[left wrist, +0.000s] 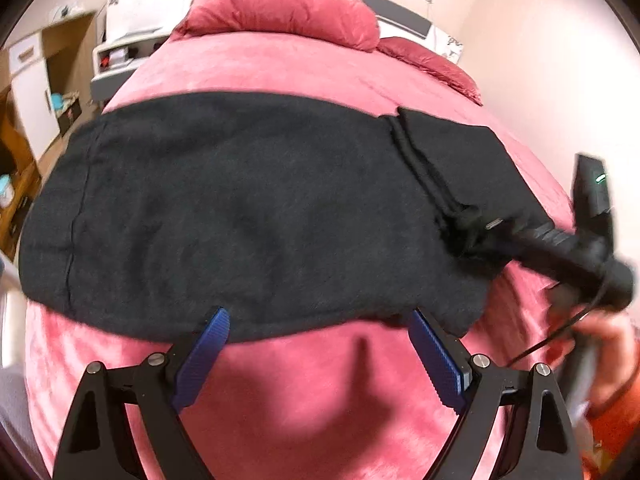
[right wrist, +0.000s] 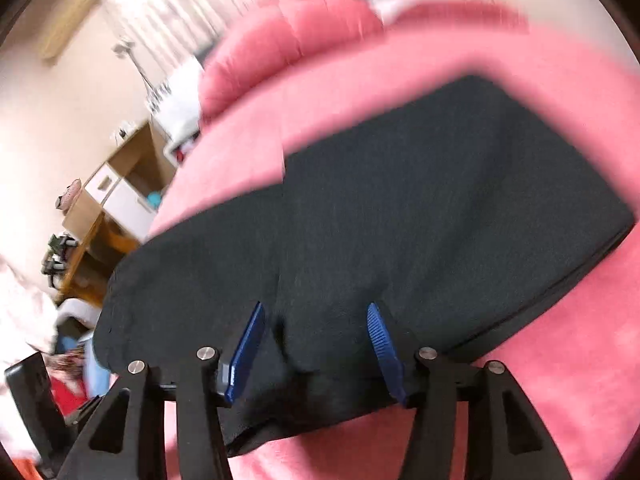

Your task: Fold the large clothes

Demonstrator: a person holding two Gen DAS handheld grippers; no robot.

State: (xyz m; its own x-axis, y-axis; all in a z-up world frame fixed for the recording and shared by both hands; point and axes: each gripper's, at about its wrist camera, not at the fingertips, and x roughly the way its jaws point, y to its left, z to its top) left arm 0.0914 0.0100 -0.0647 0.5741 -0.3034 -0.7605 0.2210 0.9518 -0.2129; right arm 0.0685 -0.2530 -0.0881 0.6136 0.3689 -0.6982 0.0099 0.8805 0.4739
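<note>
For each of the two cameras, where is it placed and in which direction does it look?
Left wrist: sits on the left tongs, open, looking along them over the black garment on the pink bedspread; the right tongs reach in from the right.
Right wrist: sits on the right tongs, their fingers apart around a raised fold of the garment, facing the wooden shelves.
Both views share the garment, the bedspread and the pink pillow.
</note>
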